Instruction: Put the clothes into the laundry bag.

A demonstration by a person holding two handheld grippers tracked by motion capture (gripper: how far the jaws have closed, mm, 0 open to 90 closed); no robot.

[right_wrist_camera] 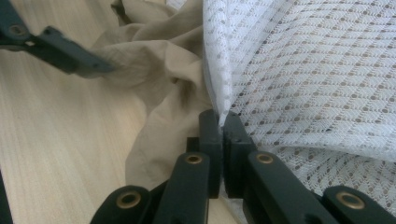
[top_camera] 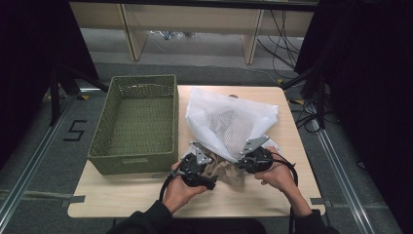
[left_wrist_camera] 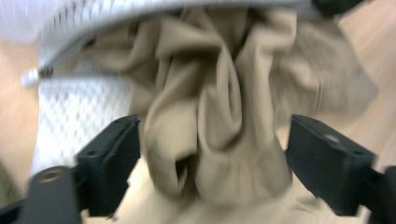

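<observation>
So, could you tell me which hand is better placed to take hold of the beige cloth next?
Left, probably: the left gripper is open with the cloth between its jaws, while the right gripper is shut on the mesh bag.

Overhead light is evenly brightening the surface (top_camera: 146, 195) while the surroundings are staying dark; motion blur is smearing the left gripper view throughout, and the right gripper view is holding sharp, softening only at the near edge.

A green woven basket (top_camera: 134, 124) sits on the wooden table (top_camera: 292, 146).
</observation>
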